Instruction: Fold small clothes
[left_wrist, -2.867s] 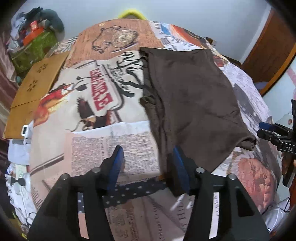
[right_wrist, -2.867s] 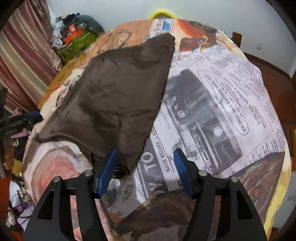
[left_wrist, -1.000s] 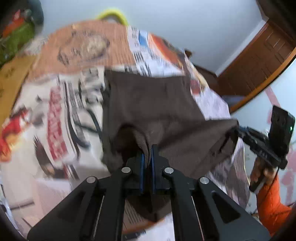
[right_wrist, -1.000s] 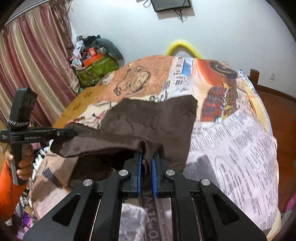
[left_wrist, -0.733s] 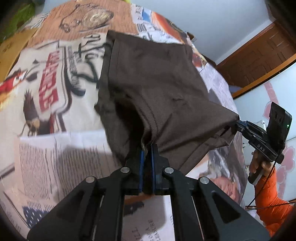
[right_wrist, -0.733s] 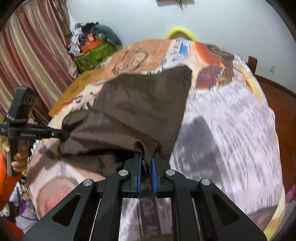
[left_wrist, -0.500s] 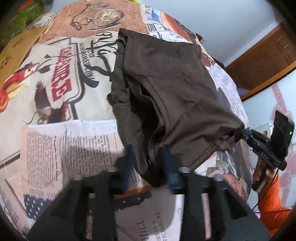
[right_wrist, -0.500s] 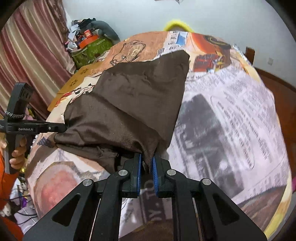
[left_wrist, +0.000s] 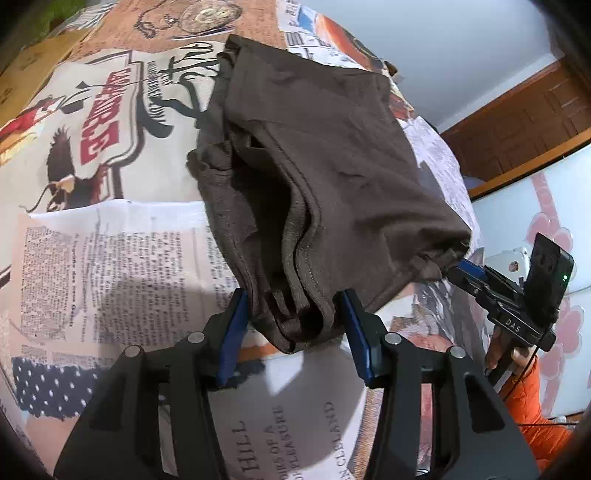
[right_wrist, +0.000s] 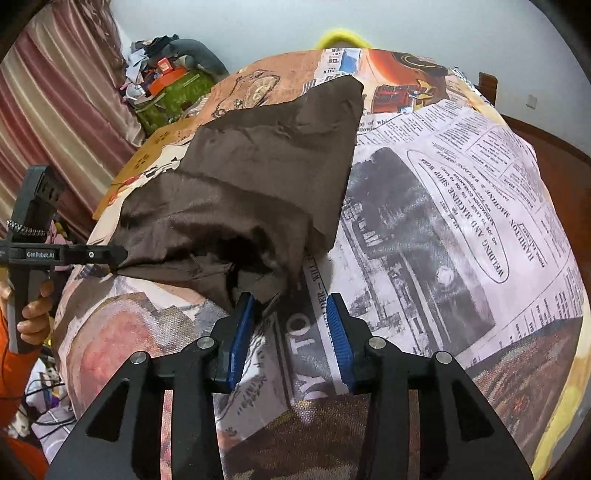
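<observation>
- One fold looks done: the brown garment (left_wrist: 325, 155) lies doubled on the newspaper-print bedcover (left_wrist: 110, 243), its near edge still puffed up and loose. I judge flattening and at least one more fold remain.
- My left gripper (left_wrist: 291, 328) has just been opening; jaws part-wide, the garment's near corner bunched between them, pads apparently not pressing it.
- My right gripper (right_wrist: 290, 332) has just been opening too; narrow gap, bare bedcover between the pads, the other near corner just ahead of the left pad (right_wrist: 242, 325).

Brown garment (left_wrist: 332, 155) lies on newspaper-print bedspread (left_wrist: 110, 240).
</observation>
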